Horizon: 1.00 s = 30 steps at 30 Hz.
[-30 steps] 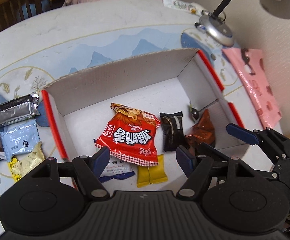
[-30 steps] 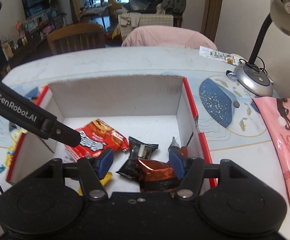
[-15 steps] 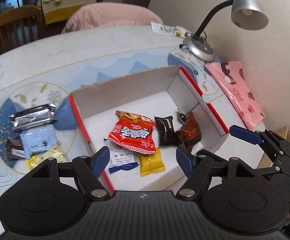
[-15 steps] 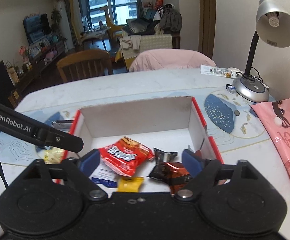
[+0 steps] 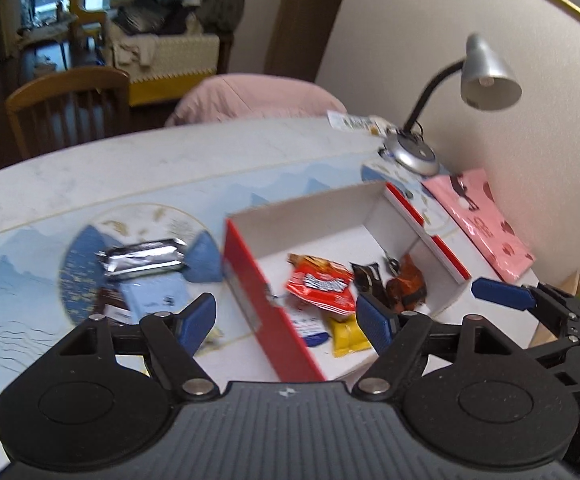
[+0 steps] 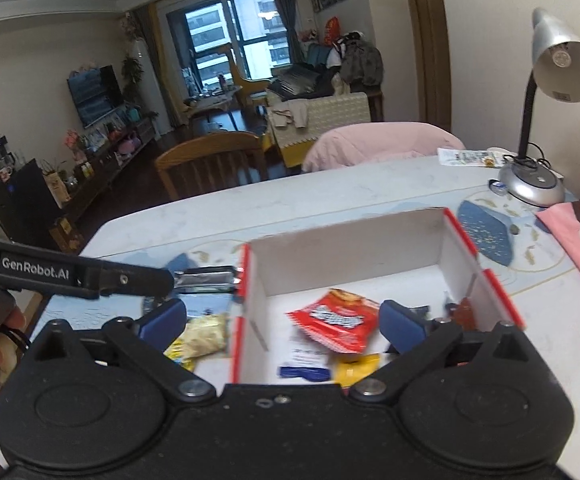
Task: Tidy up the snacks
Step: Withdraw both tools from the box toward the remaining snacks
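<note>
Both grippers have pulled back and up from the box (image 5: 322, 216) since a second ago, so more of the table (image 5: 169, 164) and room shows. Fingers of the left gripper (image 5: 285, 322) stand apart, holding nothing; so do those of the right gripper (image 6: 281, 320). Inside the box lie the red snack bag (image 5: 322, 286), a yellow packet (image 5: 348, 334), a dark packet (image 5: 370, 278) and a brown wrapper (image 5: 408, 288) by its right wall. Left of the box, on the table, lie a silver wrapper (image 5: 141, 258) and a pale blue packet (image 5: 153, 296). Only the right wrist view shows the crinkled yellow pack (image 6: 205, 334) clearly; only the left wrist view shows most of the pink bag (image 5: 486, 224), beside the lamp (image 5: 486, 76) along the table's right edge.
</note>
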Tool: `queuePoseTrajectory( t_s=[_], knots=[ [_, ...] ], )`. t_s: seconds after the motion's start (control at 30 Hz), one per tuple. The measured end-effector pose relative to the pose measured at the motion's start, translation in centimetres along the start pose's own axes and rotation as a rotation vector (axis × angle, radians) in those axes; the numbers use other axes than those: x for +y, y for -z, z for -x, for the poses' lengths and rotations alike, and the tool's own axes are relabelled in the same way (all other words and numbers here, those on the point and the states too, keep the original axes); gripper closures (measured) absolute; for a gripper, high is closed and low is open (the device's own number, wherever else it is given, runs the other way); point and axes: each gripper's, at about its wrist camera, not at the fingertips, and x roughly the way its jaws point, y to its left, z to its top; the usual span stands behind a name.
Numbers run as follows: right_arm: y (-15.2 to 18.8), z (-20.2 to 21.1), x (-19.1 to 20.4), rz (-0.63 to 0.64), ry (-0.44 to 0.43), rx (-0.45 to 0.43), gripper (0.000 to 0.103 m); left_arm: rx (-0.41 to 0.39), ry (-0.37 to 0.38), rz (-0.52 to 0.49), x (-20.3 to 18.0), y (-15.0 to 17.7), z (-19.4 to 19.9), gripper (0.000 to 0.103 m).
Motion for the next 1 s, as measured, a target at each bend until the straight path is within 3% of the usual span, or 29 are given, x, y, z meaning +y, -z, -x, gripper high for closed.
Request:
queuePoseTrajectory(
  t_s=[0.3, 0.6, 1.0],
  knots=[
    [1.0, -1.4, 5.2, 0.020, -0.048, 0.020, 0.000, -0.076, -0.043, 0.033, 5.2, 1.8, 3.5, 0.019],
    [2.1, -4.6, 9.4, 0.070, -0.087, 0.101, 0.000, -0.029, -0.104, 0.101, 11.4, 4.8, 3.1, 0.019],
    [2.4, -10.5, 12.1, 0.154, -0.058, 0.199, 0.001, 0.024, -0.078, -0.010, 14.0, 8.0, 1.7, 0.019]
  ],
)
